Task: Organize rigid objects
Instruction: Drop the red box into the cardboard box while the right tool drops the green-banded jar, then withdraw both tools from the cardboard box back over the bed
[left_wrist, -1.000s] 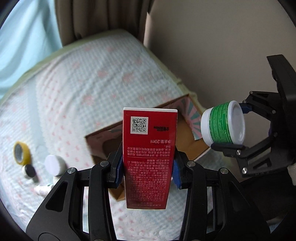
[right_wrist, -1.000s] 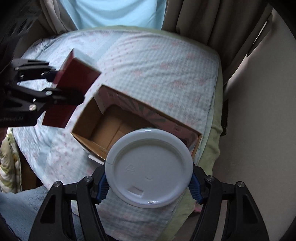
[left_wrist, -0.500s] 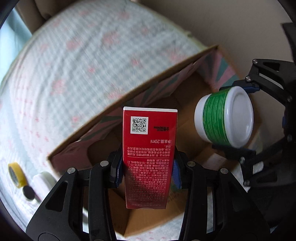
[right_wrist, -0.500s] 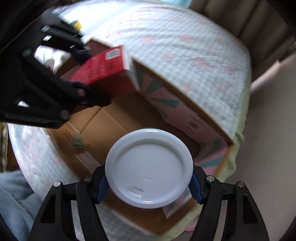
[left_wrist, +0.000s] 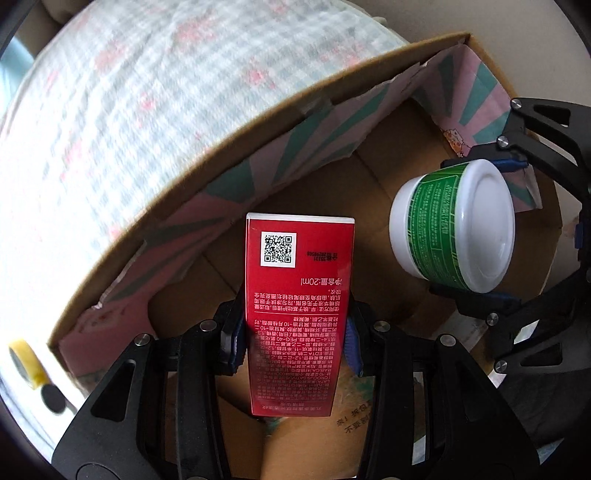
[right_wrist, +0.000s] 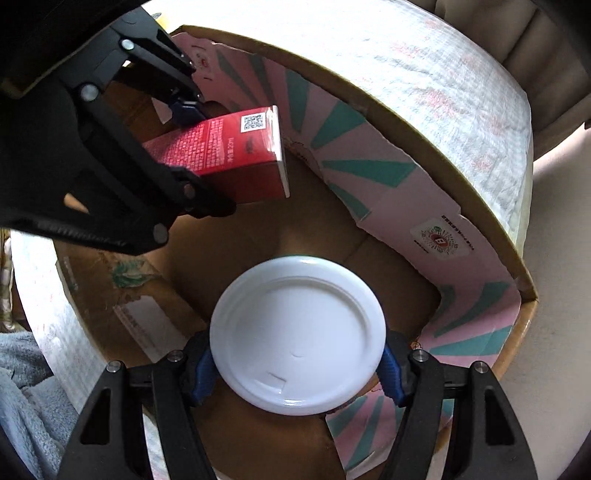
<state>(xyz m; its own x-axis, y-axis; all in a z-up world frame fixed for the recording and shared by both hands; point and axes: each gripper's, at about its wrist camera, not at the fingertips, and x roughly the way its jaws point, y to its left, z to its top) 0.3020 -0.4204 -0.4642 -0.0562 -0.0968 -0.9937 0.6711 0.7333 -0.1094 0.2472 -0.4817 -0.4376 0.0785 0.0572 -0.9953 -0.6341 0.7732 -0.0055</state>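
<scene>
**Both grippers now down inside the cardboard box**

Compared with a second ago, both grippers have dropped from above the bed right down into the open box, and the box walls now fill most of both views.

Left gripper (left_wrist: 295, 332): blue pads clamped on the two narrow sides of the red carton (left_wrist: 299, 295), QR-code end pointing away from the fingers. From the right wrist view the carton (right_wrist: 236, 151) hangs near the pink-and-teal inner wall, and I can't tell if it touches the floor of the box yet.

Right gripper (right_wrist: 297, 365): fingers closed around the white jar with the green label (left_wrist: 452, 229), pads on either side of it, flat white end facing the camera (right_wrist: 299, 336). It sits over the brown bottom of the cardboard box (right_wrist: 399, 122), well apart from the carton.

Outside the box, on the checked bedspread (left_wrist: 129, 110), a yellow tape roll (left_wrist: 24, 360) and a small dark cap (left_wrist: 51, 397) sit off to the left edge.
</scene>
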